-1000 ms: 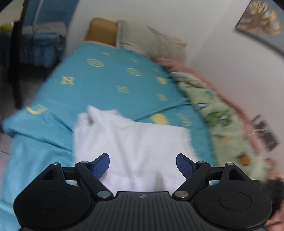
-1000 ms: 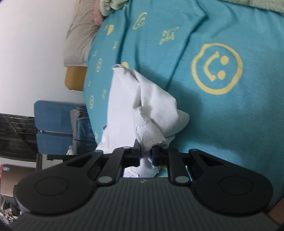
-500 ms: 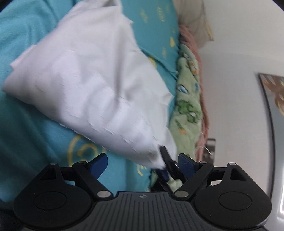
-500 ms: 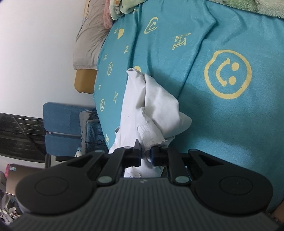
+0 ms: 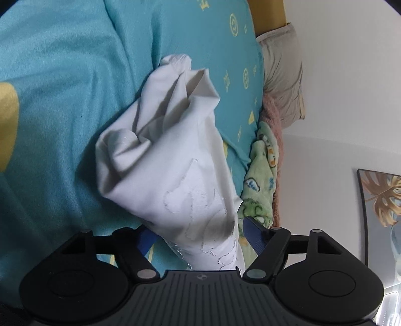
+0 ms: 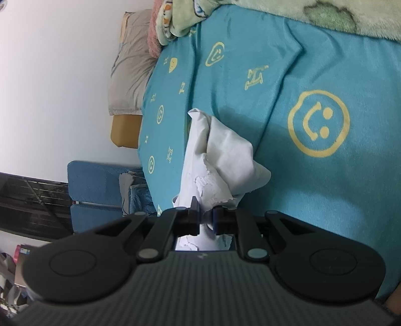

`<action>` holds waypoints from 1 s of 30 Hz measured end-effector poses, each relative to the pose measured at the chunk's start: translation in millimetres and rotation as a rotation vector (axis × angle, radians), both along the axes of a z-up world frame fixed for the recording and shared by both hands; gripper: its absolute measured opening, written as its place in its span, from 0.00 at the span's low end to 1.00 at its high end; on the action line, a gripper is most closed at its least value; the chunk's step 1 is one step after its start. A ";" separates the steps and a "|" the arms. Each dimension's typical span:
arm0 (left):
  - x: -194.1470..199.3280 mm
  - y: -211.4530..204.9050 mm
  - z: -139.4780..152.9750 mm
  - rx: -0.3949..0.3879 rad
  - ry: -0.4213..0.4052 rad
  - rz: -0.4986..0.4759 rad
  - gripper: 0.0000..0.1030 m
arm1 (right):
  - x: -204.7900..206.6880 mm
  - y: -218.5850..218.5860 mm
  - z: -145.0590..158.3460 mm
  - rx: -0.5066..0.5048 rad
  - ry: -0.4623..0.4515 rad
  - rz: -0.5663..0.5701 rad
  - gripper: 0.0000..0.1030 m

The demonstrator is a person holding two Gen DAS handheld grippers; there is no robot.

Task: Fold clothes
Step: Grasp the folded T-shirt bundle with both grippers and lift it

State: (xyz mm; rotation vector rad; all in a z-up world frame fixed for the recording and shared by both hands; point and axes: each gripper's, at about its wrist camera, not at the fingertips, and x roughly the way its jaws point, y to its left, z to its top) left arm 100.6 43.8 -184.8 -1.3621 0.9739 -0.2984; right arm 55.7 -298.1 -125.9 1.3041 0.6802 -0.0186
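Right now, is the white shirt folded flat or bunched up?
Bunched up: the white shirt lies in loose, lumpy creases on the teal blanket, one end lifted.

I count one white garment (image 5: 170, 160), my two grippers (image 5: 200, 238) (image 6: 206, 217), one teal bedspread (image 6: 313, 200), one green blanket (image 5: 260, 185), one grey pillow (image 6: 130, 75).

The garment (image 5: 175, 160) lies bunched on the bed (image 5: 62, 125), its near end lifted off the cover. In the left wrist view that end passes between the closing jaws of the left hand-held gripper (image 5: 200, 238). In the right wrist view the right hand-held gripper (image 6: 206, 217) pinches the cloth's near edge. A blanket (image 6: 288, 15) runs along the bed's wall-side edge. The pillow (image 6: 130, 75) sits at the head end, with a chair (image 6: 100, 190) beside the opposite edge.
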 end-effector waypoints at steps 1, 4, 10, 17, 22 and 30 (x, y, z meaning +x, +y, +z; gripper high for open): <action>0.1 0.9 1.0 0.001 -0.008 0.011 0.69 | -0.4 -0.3 1.0 -0.005 -0.004 -0.003 0.12; 1.4 3.9 2.6 -0.002 -0.013 0.028 0.67 | -1.3 -1.4 1.6 -0.009 -0.010 -0.012 0.12; 17.0 -7.5 1.1 0.112 0.067 -0.082 0.75 | -2.3 -2.1 6.8 -0.057 -0.032 -0.028 0.12; 28.0 -4.5 -4.4 0.136 0.091 -0.046 0.78 | -2.8 -6.1 6.8 -0.071 -0.044 -0.053 0.12; 31.6 1.2 -13.2 0.170 0.090 -0.010 0.69 | 0.4 -3.1 7.5 -0.103 -0.045 -0.048 0.12; 35.9 0.1 -7.8 0.181 0.026 0.033 0.41 | -0.1 -1.1 9.3 -0.144 -0.040 -0.039 0.12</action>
